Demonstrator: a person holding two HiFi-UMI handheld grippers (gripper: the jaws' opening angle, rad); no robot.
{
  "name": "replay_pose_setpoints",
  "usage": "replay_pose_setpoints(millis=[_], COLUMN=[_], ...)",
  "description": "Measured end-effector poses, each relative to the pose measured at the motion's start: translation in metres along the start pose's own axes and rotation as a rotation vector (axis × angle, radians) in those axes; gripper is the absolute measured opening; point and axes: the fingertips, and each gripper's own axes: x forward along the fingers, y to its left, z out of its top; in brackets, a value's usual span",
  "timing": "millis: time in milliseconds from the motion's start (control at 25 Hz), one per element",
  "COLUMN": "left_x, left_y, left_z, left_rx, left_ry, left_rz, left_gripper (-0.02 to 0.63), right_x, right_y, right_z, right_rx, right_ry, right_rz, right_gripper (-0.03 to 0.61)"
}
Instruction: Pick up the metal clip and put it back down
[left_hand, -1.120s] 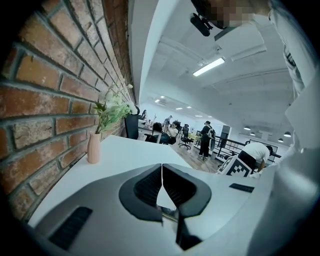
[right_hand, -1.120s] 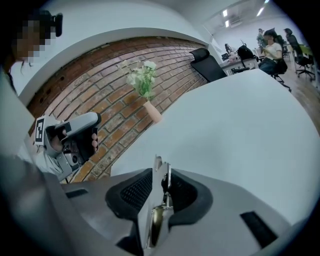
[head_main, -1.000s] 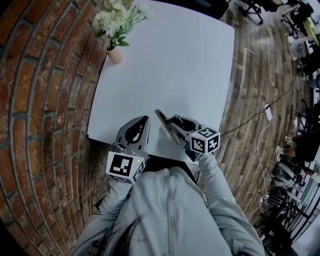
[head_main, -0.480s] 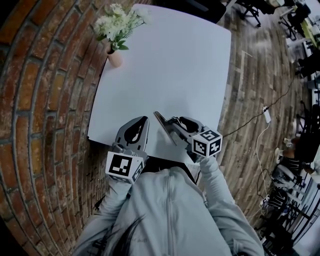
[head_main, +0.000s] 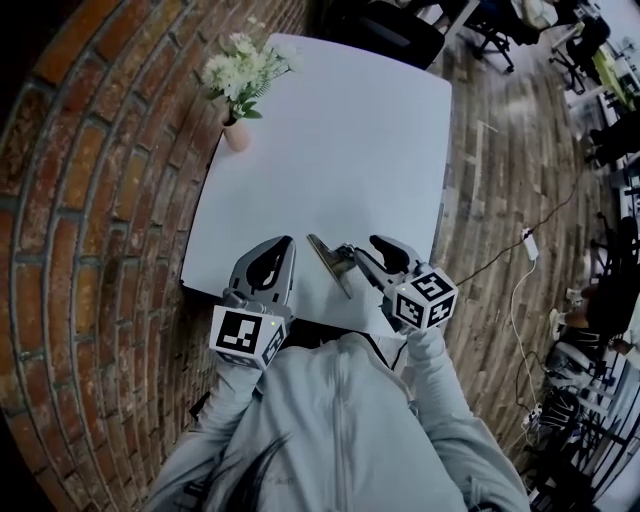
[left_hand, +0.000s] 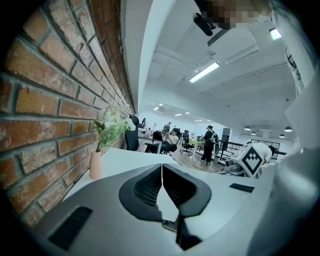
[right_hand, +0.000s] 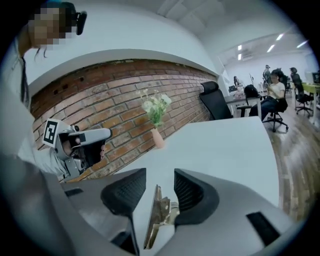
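Starting at the near edge of the table (head_main: 330, 140), the left gripper (head_main: 270, 262) has its jaws pressed together, nothing between them. Just beside it, the right gripper (head_main: 360, 250) has its jaws standing apart with the metal clip (right_hand: 157, 215) upright on edge between them, close against one pad and clear of the other. Whether the clip rests on the table cannot be told. Well apart, at the far left corner against the brick wall (head_main: 110, 180), stands a small vase (head_main: 237, 135) of white flowers.
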Motion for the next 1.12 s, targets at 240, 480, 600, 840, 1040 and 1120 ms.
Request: replay_pose_setpoints(millis=[240,480,600,840,1040,1120], left_x=[-0.007,-0.015,-0.018,-0.021,-0.023,-0.024], left_y=[-0.004,-0.007,-0.01,-0.018,-0.024,-0.025], left_z=[0.017,0.038,0.047,0.055,0.056,0.055], left_rx=[0.026,0.051,0.058,0.065,0.061,0.058], left_ry=[-0.037,-0.085,-0.104,-0.127,-0.136,-0.136], left_rz=[0.0,-0.001,-0.009,-0.026,-0.03,-0.029], left_gripper=[0.029,0.029,0.029,0.029,0.029,0.029], right_x=[-0.026,-0.054,-0.068,-0.092,-0.105,-0.108], right_y=[0.01,0.023,0.028,0.036,0.042,0.043], right_z=[0.042,0.082,0.099,0.115,0.117,0.117], right_rx=[-0.135,-0.264,-0.311,-0.325,-0.306,-0.312], right_ry=[-0.094,-0.198,-0.246,-0.326,-0.377,-0.381], right_rz=[-0.052,-0.118,-0.15,-0.171,-0.167,-0.175], right_gripper=[0.16,0.16,0.16,0.131,0.076,0.063])
